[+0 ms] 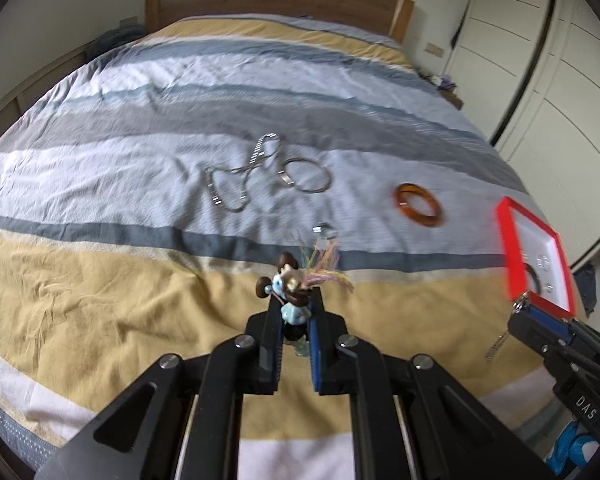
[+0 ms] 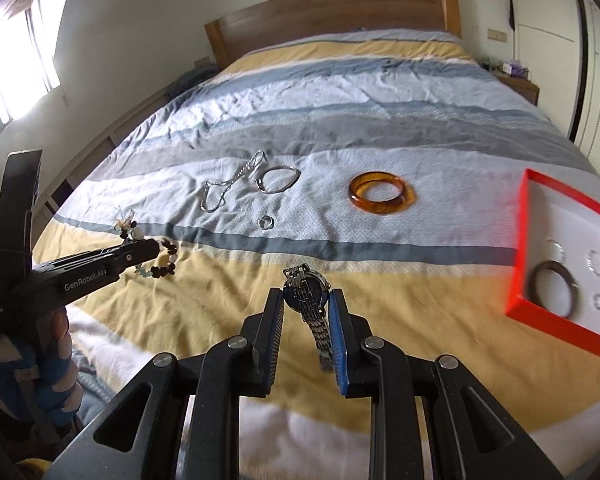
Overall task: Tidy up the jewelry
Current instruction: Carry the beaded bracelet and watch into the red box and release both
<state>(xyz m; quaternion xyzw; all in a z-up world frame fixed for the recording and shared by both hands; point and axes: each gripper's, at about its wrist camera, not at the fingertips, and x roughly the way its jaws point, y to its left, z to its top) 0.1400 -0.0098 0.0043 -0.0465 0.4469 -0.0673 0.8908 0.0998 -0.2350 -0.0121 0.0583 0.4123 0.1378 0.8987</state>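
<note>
The left claw (image 1: 295, 308) is clamped on a beaded bracelet of dark brown and pale blue beads with a multicoloured thread tassel (image 1: 290, 286); the bracelet is held clear of the bed. In the right wrist view the same bracelet (image 2: 162, 258) hangs from the claw tip (image 2: 146, 250) at 9 o'clock.

The right claw (image 2: 306, 306) is clamped on a silver metal link-band wristwatch with a dark dial (image 2: 306, 292); the band hangs down between the pads, above the yellow stripe of the bed cover.

The bed with a striped cover in yellow, grey, blue and white (image 2: 380, 120) carries the remaining items:
- Thin silver chain necklace (image 2: 224, 188), at 11 o'clock of the wristwatch.
- Thin silver wire bangle (image 2: 278, 180), just beside the chain, on its 3 o'clock side.
- Small silver ring (image 2: 266, 222), at 6 o'clock of the bangle.
- Translucent amber bangle (image 2: 382, 198), at 1 o'clock of the wristwatch, well apart from the silver items.

A shallow red cardboard box with white lining (image 2: 520, 240) lies at 3 o'clock. It contains a dark bangle (image 2: 554, 288) and three small silver rings (image 2: 596, 264).

A wooden headboard (image 2: 332, 8) stands at 12 o'clock.
</note>
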